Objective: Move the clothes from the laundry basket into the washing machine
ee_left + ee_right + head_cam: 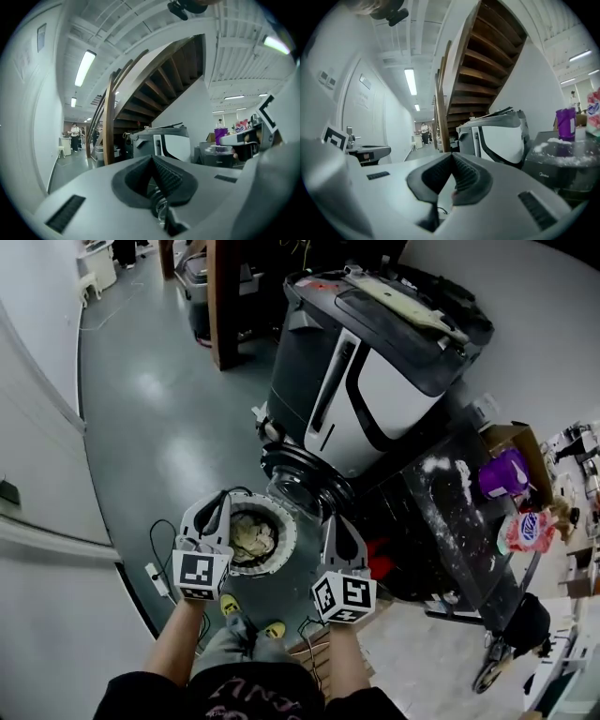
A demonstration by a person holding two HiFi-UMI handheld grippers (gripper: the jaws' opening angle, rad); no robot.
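Observation:
A round white laundry basket stands on the floor below me, with light crumpled clothes in it. My left gripper is over its left rim and my right gripper is just right of it. Both are shut with nothing between the pads, as the left gripper view and the right gripper view show. Both point roughly level at the room. The black washing machine is to the right, and a round glass door stands beside the basket.
A large white-and-black machine stands behind the basket. A purple jug and a pink packet sit on the washer's powder-dusted top. A wooden stair post rises at the back, and a white wall runs on the left. Cables lie on the floor.

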